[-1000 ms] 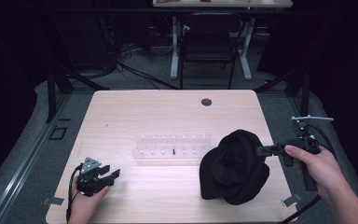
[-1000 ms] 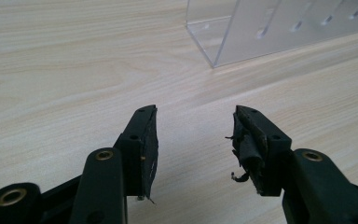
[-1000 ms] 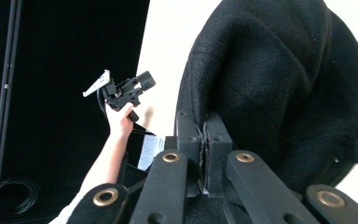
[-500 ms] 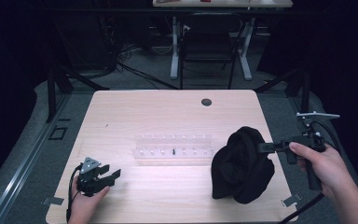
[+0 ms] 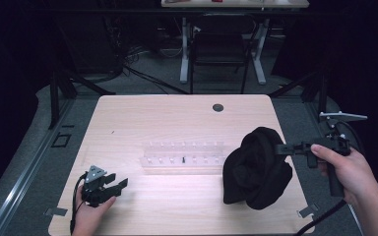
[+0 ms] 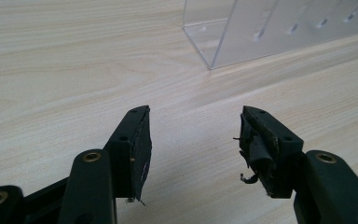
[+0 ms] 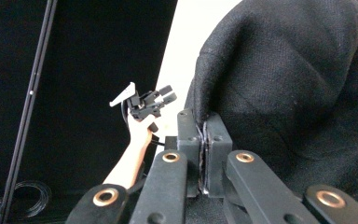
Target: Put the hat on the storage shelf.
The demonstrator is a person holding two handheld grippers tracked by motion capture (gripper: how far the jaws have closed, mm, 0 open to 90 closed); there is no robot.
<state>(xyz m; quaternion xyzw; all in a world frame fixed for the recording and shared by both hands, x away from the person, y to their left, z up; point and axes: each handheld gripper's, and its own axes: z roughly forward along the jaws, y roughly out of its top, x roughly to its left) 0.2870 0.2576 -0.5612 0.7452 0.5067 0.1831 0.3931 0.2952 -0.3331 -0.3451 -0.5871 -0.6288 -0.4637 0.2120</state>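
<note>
Spreading across the middle of the high view, one pale wooden bench (image 5: 177, 123) carries everything, with a single small dark round hole (image 5: 218, 107) near its far edge. One black knitted cloth (image 5: 256, 169) is the biggest thing on it, bunched in a heap at the near right, its upper right fold pulled up off the wood and pinched; in the right gripper view the coarse weave (image 7: 298, 79) rises above the jaws. One clear plastic rack (image 5: 183, 156) lies at the bench's centre, just left of the cloth, with two rows of small slots and one small dark speck in the near row; the left gripper view shows one clear corner of it (image 6: 223, 42) on the wood grain. Two grippers are at work. The right gripper (image 5: 281, 148), held in the right hand (image 5: 347, 169) off the bench's right edge, has its jaws clamped together on the cloth's fold. The left gripper (image 5: 115, 184), in the left hand (image 5: 89, 210) at the near left corner, rests low over bare wood with its jaws spread wide apart and nothing between them.
</note>
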